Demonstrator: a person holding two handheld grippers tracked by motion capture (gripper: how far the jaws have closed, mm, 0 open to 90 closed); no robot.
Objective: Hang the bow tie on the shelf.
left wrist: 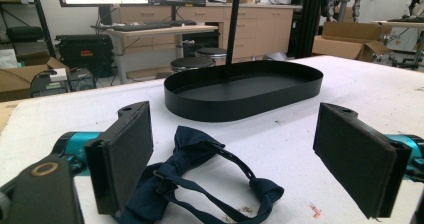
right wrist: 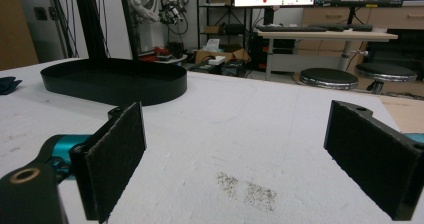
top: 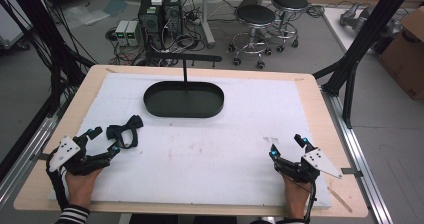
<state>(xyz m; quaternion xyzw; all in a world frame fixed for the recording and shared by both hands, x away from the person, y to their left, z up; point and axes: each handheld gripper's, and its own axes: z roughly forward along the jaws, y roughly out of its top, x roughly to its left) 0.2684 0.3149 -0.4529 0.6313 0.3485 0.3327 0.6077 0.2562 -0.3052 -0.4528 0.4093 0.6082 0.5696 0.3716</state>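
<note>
Now bow tie (left wrist: 200, 179) lying between left gripper (left wrist: 235, 159) fingers (left wrist: 125, 154), untouched

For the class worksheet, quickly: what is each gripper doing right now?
Left gripper: open, holding nothing; the bow tie lies between its jaws.
Right gripper: open, empty.

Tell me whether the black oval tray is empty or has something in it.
Empty. The tray shows a bare black floor in the high view, with just its upright post rising from it; the bow tie lies outside it on the white mat.
</note>
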